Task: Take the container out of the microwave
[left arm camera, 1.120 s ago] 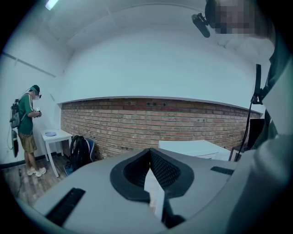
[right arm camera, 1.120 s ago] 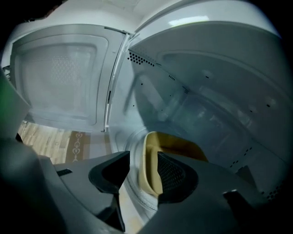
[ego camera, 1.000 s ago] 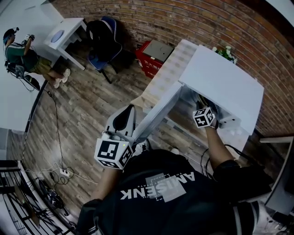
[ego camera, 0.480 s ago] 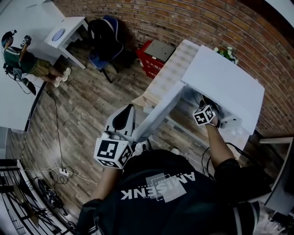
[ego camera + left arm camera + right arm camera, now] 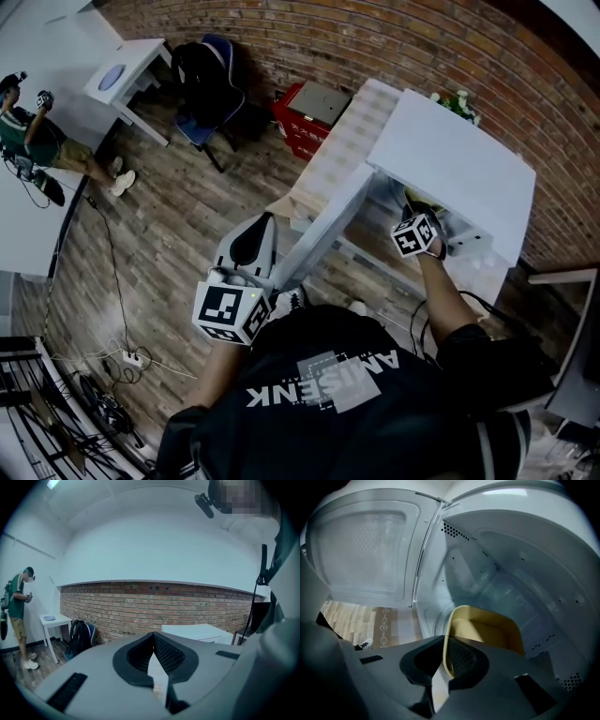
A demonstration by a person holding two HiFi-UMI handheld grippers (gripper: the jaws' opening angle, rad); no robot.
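**Right gripper clamped on the yellow container inside the open microwave**

A brick wall [image 5: 375,37] runs behind the scene and a wooden plank floor [image 5: 178,225] lies below it. A white microwave [image 5: 459,164] stands on a table covered with a pale patterned cloth [image 5: 342,141]. Its door [image 5: 319,230] is swung wide open toward the person wearing the camera. Farther off on the floor are a small white side table [image 5: 131,80], a dark backpack on a blue chair [image 5: 211,80] and a red box [image 5: 309,117]. A second person [image 5: 28,141] stands near the side table.

The yellow container [image 5: 487,630] sits inside the microwave cavity, on its floor, with the open top facing up and the near rim toward the camera.

The right gripper [image 5: 444,644] reaches into the cavity at a downward slant. Its jaws have just been closing and now stand narrow, pinching the container's near rim between the pads: one pad is inside the wall and the other outside.

The left gripper [image 5: 153,641] is held roughly level outside the microwave, just beside the outer edge of the open door and pointing toward the brick wall. Its jaws meet at the tips and no view shows anything gripped between them.
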